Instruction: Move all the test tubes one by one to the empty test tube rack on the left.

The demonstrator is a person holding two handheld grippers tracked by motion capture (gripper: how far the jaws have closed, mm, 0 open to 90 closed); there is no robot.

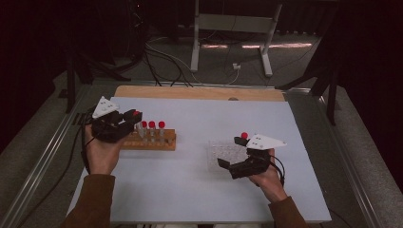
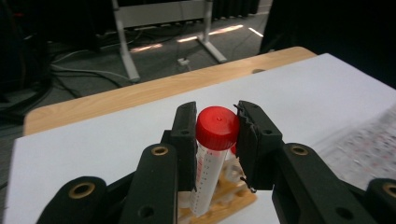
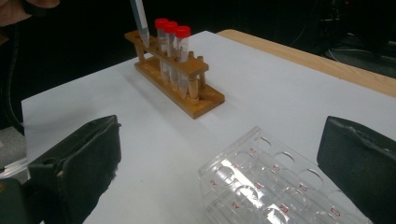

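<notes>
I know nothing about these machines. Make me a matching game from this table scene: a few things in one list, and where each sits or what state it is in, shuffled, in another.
Things:
1. red-capped plastic tube
2. wooden tube rack
3. clear plastic well tray
4. right claw

States:
A. open
B. holds three capped tubes
C. lies empty on the white table
D. gripped by the left claw

Pairs: 1-D, 2-B, 3-C, 4-A

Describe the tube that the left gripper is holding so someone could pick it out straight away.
On the white table, find the wooden rack at the left. Above its left end, the left gripper clamps a clear, red-capped tube, lifted out and tilted, unlike the three seated tubes.
</notes>
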